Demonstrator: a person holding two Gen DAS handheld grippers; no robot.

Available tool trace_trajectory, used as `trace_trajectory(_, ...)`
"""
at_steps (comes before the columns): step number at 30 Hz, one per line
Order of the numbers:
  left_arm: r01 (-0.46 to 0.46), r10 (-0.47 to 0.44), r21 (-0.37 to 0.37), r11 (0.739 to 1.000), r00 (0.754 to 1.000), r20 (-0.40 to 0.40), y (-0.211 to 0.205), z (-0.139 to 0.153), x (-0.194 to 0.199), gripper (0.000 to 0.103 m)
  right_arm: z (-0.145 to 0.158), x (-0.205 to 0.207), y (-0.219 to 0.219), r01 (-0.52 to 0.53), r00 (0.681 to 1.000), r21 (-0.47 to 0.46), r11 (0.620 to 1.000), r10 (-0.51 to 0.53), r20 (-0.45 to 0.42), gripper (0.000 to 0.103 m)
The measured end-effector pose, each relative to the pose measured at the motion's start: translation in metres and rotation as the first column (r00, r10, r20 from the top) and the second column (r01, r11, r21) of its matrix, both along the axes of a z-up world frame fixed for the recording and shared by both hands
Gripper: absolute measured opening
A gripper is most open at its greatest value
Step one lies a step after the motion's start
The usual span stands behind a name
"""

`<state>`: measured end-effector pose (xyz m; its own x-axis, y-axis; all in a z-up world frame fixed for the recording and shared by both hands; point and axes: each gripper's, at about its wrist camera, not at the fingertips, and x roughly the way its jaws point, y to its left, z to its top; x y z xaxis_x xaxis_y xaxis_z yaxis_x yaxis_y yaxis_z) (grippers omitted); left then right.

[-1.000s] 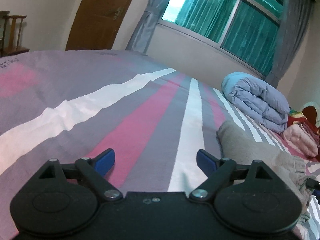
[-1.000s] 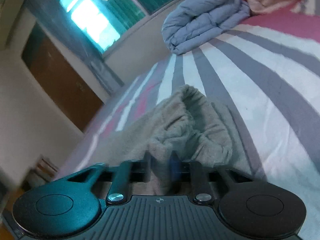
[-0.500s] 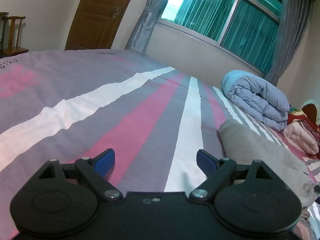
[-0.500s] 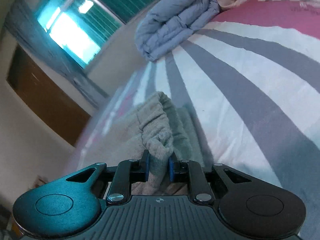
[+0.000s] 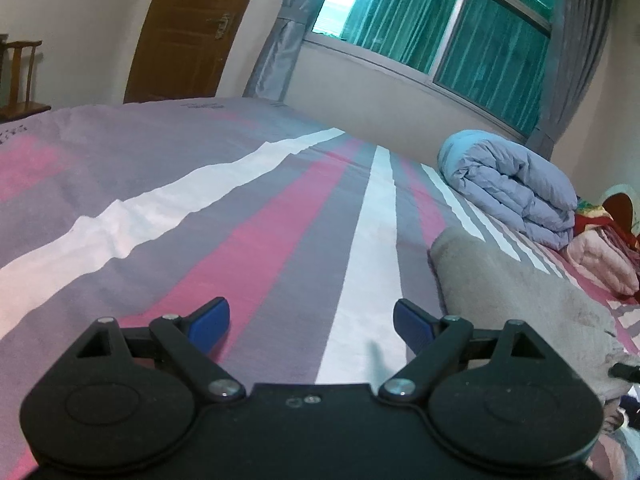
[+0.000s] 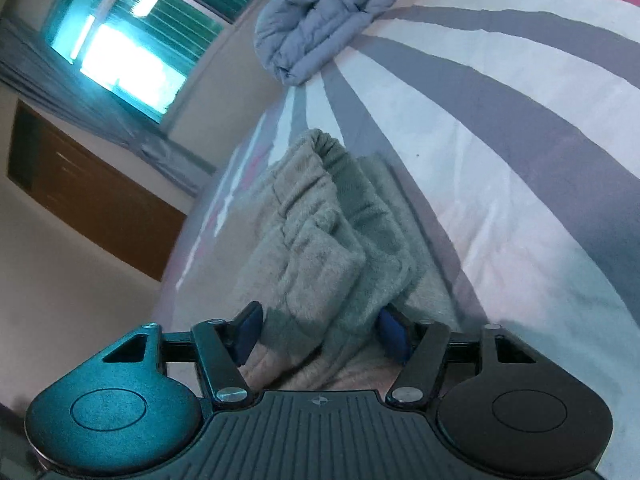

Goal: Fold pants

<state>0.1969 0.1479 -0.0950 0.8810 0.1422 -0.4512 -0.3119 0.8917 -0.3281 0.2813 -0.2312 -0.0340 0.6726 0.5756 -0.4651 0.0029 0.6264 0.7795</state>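
Striped bedspread (image 5: pixel 280 216), grey, pink and white, covers the bed across both views. Left gripper (image 5: pixel 311 320): jaws wide apart, blue pads (image 5: pixel 210 322) low over a pink and grey stripe, holding nothing. Pants (image 5: pixel 520 292): grey-beige fleece, lying on the bed to the right of the left gripper, near the bed's right side. Quilt (image 5: pixel 512 188): pale blue, folded, farther back near the window wall, apart from the pants. Pink bedding (image 5: pixel 604 256): bundled at the far right edge of the left view. Right gripper (image 6: pixel 320 330): jaws apart, bunched pants (image 6: pixel 320 240) fabric lying between the blue pads (image 6: pixel 248 330); whether the pads touch the cloth cannot be told. Pants' gathered waistband end lies beyond the gripper, toward the quilt (image 6: pixel 328 12). Door (image 5: pixel 192 28): brown wood, back left. Window (image 5: pixel 436 20): green-curtained, behind the bed.
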Motion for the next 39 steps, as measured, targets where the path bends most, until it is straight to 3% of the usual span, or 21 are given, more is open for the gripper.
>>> trace_trajectory(2, -0.005, 0.005, -0.007, 1.000, 1.000, 0.001, 0.002, 0.000, 0.000, 0.082, 0.013, -0.003, 0.000, 0.000, 0.998, -0.011, 1.000, 0.000, 0.059, 0.038)
trace_trajectory(5, 0.001, -0.001, -0.002, 1.000, 1.000, 0.000, 0.001, 0.000, 0.001, 0.082, 0.032, -0.020, -0.011, 0.050, 0.985, 0.047, 0.998, -0.057, 0.161, 0.038)
trace_trajectory(7, 0.006, -0.006, 0.000, 1.000, 1.000, -0.003, 0.000, 0.000, 0.002, 0.082, 0.024, -0.024, -0.015, 0.085, 0.987, 0.048, 0.995, -0.090, 0.135, 0.038)
trace_trajectory(10, 0.019, -0.019, 0.008, 1.000, 1.000, -0.007, -0.004, 0.001, 0.003, 0.082, -0.016, -0.005, -0.011, -0.001, 0.999, 0.006, 1.000, 0.001, -0.034, 0.040)
trace_trajectory(14, 0.036, -0.035, 0.042, 0.998, 0.999, -0.010, -0.010, 0.002, 0.004, 0.083, -0.004, -0.012, -0.019, -0.006, 0.999, 0.024, 1.000, 0.004, 0.047, 0.041)
trace_trajectory(17, 0.033, -0.032, 0.042, 0.999, 0.999, -0.012, -0.012, 0.003, 0.003, 0.083, -0.014, -0.005, -0.017, -0.024, 1.000, 0.006, 1.000, 0.024, -0.001, 0.041)
trace_trajectory(21, 0.043, -0.042, 0.068, 0.997, 0.999, -0.010, -0.015, 0.006, 0.001, 0.084, 0.018, -0.028, -0.011, 0.011, 0.992, -0.123, 0.992, 0.005, 0.129, 0.045)
trace_trajectory(24, 0.054, -0.053, 0.074, 0.996, 0.999, -0.008, -0.018, 0.008, 0.002, 0.084, 0.040, -0.057, 0.006, 0.054, 0.967, -0.270, 0.961, 0.017, 0.254, 0.045)
trace_trajectory(34, 0.116, -0.119, 0.097, 0.988, 0.993, 0.022, -0.043, 0.015, 0.004, 0.085, 0.056, -0.055, 0.046, 0.045, 0.910, -0.398, 0.916, 0.127, 0.395, 0.046)
trace_trajectory(39, 0.223, -0.232, 0.168, 0.960, 0.972, 0.036, -0.076, 0.019, 0.008, 0.086, 0.050, -0.049, 0.063, 0.021, 0.877, -0.478, 0.878, 0.214, 0.431, 0.046)
